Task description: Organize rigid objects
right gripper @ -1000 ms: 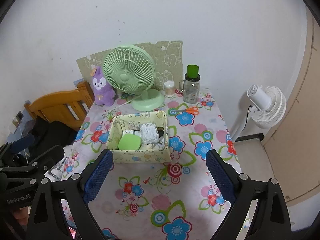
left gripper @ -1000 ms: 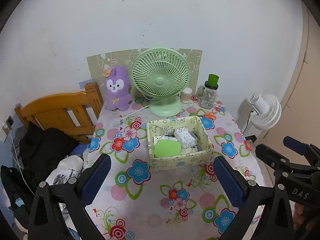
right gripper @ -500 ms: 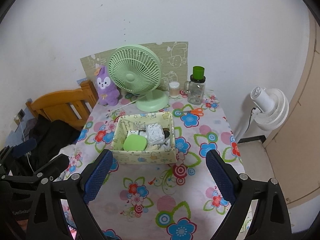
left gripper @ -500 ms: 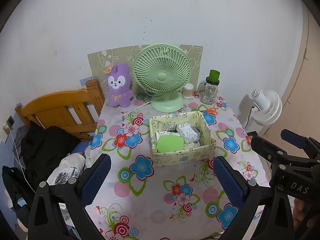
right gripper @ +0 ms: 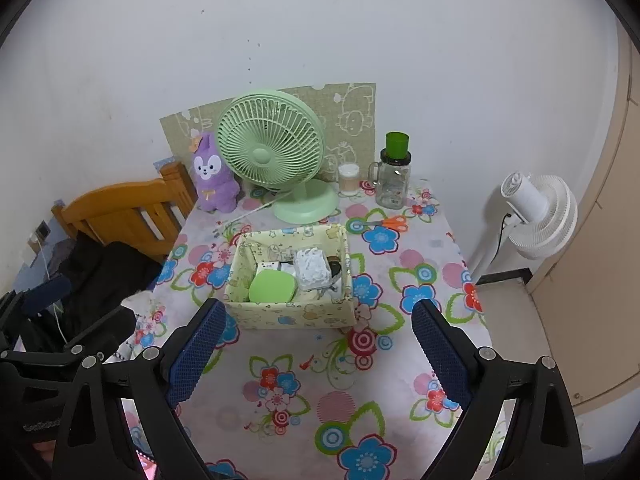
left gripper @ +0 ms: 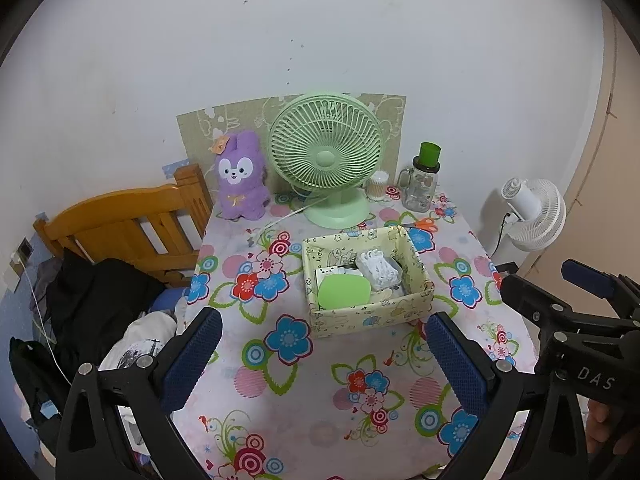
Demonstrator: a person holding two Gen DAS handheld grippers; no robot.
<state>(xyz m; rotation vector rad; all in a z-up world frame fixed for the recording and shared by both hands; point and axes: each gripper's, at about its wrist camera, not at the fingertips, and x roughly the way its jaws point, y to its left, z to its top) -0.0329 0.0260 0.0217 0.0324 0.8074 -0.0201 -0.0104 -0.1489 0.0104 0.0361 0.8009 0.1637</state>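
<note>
Ahead of both your pairs of fingers lies the table [left gripper: 304, 412] in its flowered cloth, with a wooden bed frame [left gripper: 120, 220] off to the left of it and a white floor fan [right gripper: 536, 216] off to the right. At the table's far edge, well beyond your fingertips, stands the green fan [left gripper: 326, 160], the purple plush [left gripper: 240, 176] to its left and the jar [right gripper: 394, 176] with a green lid to its right, orange scissors [right gripper: 390, 223] lying just nearer than the jar. The box [left gripper: 368, 312] sits between and beyond the tips in both views, apart from them, holding a green oval case [left gripper: 344, 291], a clear tub of white bits [right gripper: 312, 268] and smaller items you can't make out. Your left gripper [left gripper: 320, 356] hangs above the near half of the table, tilted down, its blue pads spread wide with nothing between. Your right gripper [right gripper: 316, 354] is posed likewise, pads wide apart and empty, raised beside the left and level with it.
</note>
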